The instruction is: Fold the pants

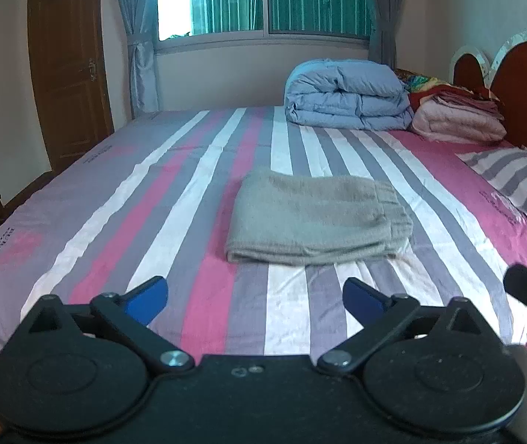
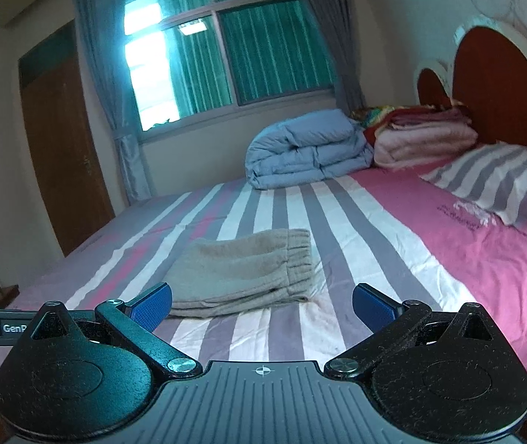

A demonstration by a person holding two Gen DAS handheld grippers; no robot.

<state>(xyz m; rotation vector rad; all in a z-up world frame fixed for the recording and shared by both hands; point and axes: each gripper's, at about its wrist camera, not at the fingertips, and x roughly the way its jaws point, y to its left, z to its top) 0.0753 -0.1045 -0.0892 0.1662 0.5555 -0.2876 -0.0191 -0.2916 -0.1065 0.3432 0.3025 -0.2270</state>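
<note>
The bed [image 1: 174,199] wears a sheet striped in pink, white and grey-lilac, and the folded grey pants [image 1: 315,222] lie flat on it just ahead of the left claw [image 1: 256,296], a little to its right, with the elastic waistband turned toward the right side. Well beyond the pants, at the far edge near the wall, sits a folded pale-blue duvet [image 1: 348,92], and just right of it a stack of folded pink blankets [image 1: 459,114]. A striped pillow [image 1: 518,181] rests on the sheet far right of the claw, by the headboard.
</note>
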